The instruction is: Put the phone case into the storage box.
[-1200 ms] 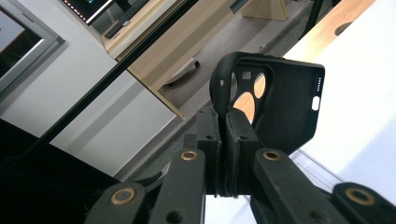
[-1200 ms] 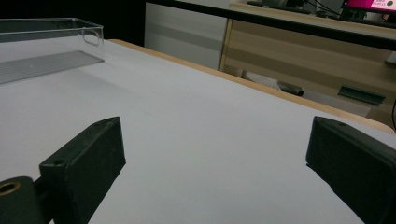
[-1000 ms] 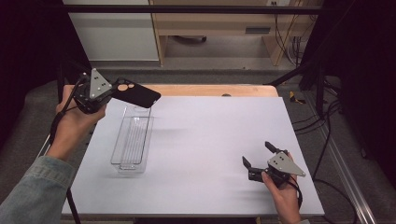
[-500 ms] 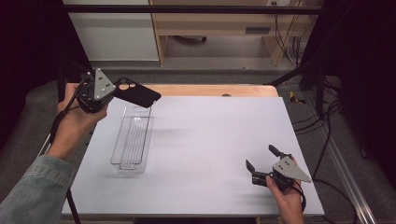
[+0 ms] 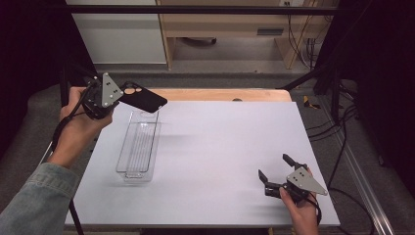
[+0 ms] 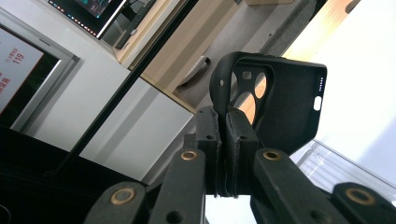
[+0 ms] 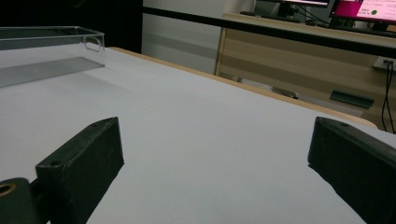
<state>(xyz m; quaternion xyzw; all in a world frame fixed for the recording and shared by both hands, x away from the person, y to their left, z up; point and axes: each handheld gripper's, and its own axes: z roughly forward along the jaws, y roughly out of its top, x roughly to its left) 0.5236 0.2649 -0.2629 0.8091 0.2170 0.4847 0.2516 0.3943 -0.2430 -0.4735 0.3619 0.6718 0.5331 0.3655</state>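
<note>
Phone case (image 6: 275,107) edge hidden between clenched left gripper (image 6: 223,126) above clear tray (image 5: 138,147); right gripper (image 5: 275,170) released, table (image 5: 220,156) bare nearby.

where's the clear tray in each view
High view: the tray lies left of centre on the white table, below the phone case held in the left claw.
Left gripper view: a corner of the tray at lower right, under the case.
Right gripper view: the tray at upper left, far across the table.
Shared landmark: the table's wooden far edge.
</note>
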